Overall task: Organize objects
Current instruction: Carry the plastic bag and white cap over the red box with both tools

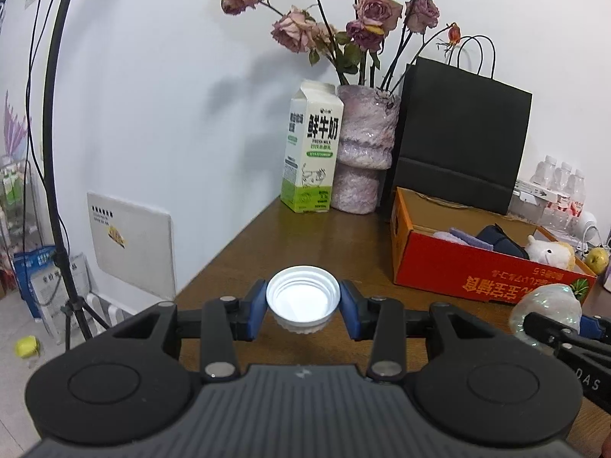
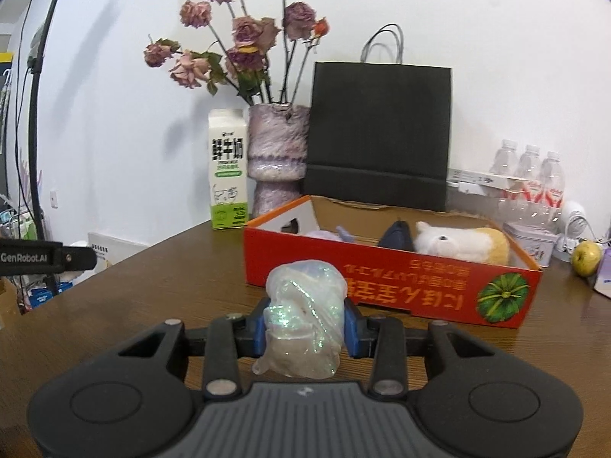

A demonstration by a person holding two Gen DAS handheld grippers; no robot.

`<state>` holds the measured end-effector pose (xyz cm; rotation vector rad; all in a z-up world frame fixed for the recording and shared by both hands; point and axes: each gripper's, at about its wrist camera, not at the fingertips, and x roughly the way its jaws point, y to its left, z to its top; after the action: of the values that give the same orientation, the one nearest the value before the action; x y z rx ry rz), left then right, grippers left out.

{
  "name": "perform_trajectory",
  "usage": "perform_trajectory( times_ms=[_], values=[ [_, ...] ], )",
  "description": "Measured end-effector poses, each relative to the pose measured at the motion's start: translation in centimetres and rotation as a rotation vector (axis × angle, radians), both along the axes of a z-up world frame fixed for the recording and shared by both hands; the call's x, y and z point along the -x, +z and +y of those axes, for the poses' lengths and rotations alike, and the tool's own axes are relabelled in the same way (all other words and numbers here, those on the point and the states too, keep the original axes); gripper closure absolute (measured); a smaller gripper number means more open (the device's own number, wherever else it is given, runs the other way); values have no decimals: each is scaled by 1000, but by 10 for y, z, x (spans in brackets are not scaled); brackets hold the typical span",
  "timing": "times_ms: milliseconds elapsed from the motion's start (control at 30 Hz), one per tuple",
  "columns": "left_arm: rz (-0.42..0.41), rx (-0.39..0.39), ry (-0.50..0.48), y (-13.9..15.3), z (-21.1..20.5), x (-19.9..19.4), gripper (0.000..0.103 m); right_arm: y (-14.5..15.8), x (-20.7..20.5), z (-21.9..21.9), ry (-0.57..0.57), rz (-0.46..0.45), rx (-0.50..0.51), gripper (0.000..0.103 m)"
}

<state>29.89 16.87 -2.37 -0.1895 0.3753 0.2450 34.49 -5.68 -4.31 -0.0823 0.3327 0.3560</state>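
L gripper point(image 1: 303, 307) clamps white cap point(image 1: 303, 297); R gripper point(image 2: 304, 330) clamps glittery bag point(image 2: 303, 316).

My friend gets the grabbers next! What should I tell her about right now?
Left gripper: shut on a white cap, open side up, above the table.
Right gripper: shut on a glittery blob, just in front of the red box.
In the box: a plush toy, a dark pouch and something purple.
Left to do, probably: put the cap and blob away.

black gripper point(image 1: 303, 307), blue jaws, silver screws
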Motion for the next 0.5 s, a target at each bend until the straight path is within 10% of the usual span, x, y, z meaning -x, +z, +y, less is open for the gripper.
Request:
perform_trajectory(
  times_ms=[500],
  values=[
    [-1,-30,-88,11,-73,-16,62,13,-10,-56,-71,-60,-79,67]
  ],
)
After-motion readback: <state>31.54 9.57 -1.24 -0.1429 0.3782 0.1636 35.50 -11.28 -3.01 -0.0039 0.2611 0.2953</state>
